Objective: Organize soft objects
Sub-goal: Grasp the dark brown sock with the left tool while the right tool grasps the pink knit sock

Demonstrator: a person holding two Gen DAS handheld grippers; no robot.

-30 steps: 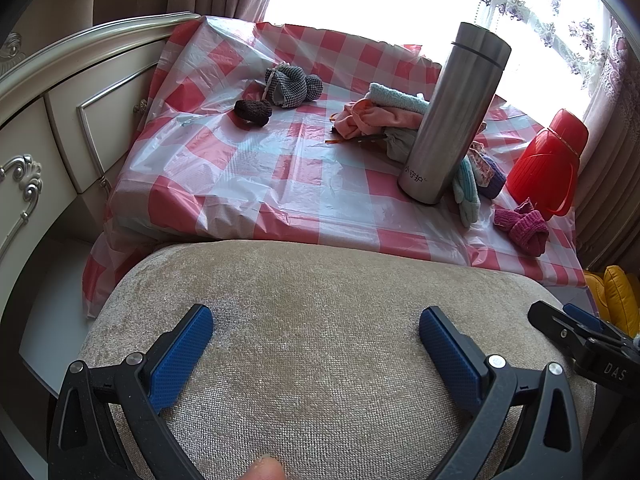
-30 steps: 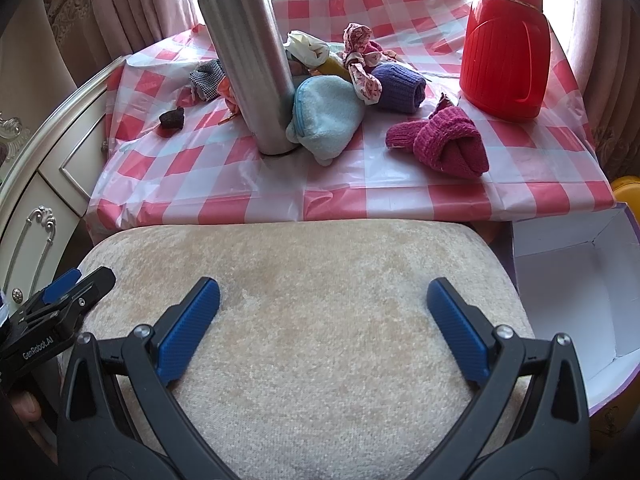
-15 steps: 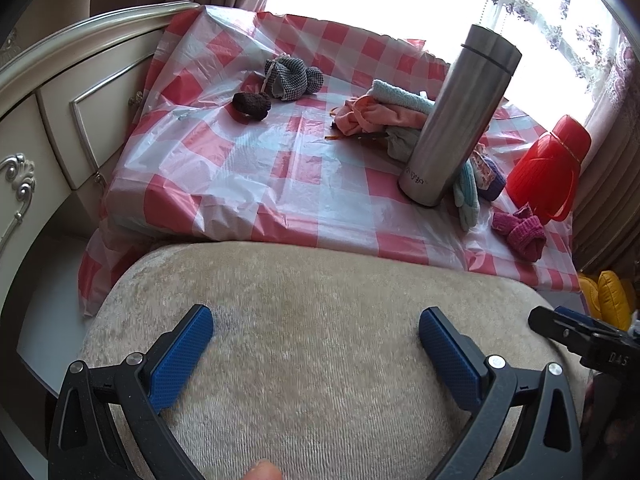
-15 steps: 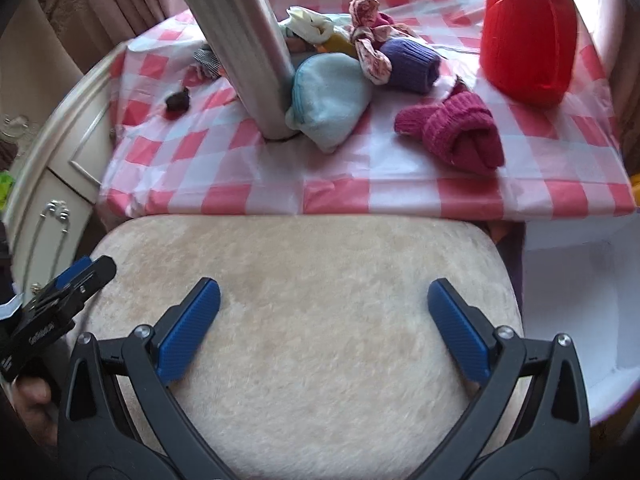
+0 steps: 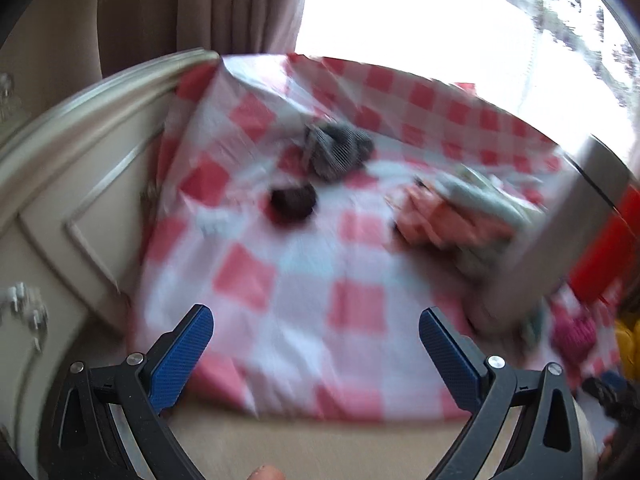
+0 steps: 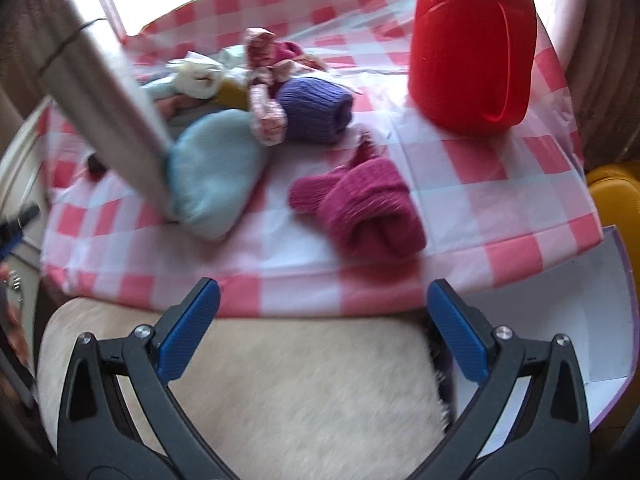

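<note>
Both my grippers spread wide and empty — socks on the checked tablecloth.

My left gripper faces the dark sock ball; my right gripper faces the magenta sock roll — beside the light blue bundle against the steel flask.

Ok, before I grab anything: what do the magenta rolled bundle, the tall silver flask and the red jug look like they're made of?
Magenta bundle: ribbed knit, probably wool or acrylic, with a fuzzy matte surface; soft.
Silver flask: brushed metal, likely stainless steel, with a dull sheen and a seam line near the top; rigid.
Red jug: moulded plastic by its glossy, slightly translucent walls; rigid.
</note>
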